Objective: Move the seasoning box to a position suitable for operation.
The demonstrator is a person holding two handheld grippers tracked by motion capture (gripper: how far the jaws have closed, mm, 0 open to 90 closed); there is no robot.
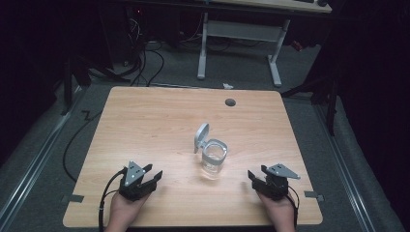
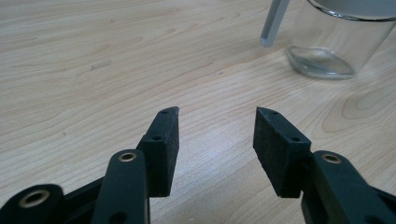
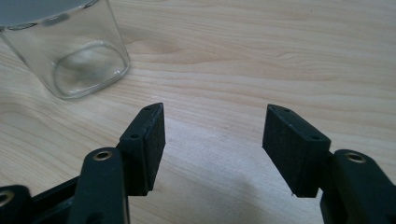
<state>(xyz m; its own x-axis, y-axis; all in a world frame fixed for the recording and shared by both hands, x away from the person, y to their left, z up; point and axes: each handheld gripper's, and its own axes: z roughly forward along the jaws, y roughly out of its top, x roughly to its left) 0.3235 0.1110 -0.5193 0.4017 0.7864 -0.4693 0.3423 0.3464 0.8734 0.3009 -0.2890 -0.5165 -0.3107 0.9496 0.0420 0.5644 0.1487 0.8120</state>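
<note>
- Jar (image 1: 214, 158): clear glass, squarish with rounded corners, upright near the middle of the table (image 1: 145, 121), looks empty.
- Lid (image 1: 201, 137): grey, flipped open, standing up on the jar's far-left side, apparently hinged at the rim.
- Handling guess: glass is rigid, smooth, likely slippery against the pads; breakable if tipped or knocked. Thick base, so probably moderately heavy for its size and stable.
- Lid looks like light plastic; the hinge is probably the weak point, so I wouldn't lift by it.
- Best hold, I'd say: across two flat opposite walls, mid-height or lower, below the grey rim. Avoid corners, since pads would slide off.
- Left gripper (image 1: 145, 180): near the table's front edge, left of the jar and well apart from it. Jaws wide open, nothing between them. In its own view (image 2: 217, 112) the jar (image 2: 341, 42) sits ahead and to the upper right, off the jaw axis.
- Right gripper (image 1: 258, 176): front edge, right of the jar, somewhat nearer but not touching. Jaws wide open, empty. In its own view (image 3: 215, 108) the jar (image 3: 70, 51) is ahead, upper left.
- Neither gripper is lined up on the jar.
</note>
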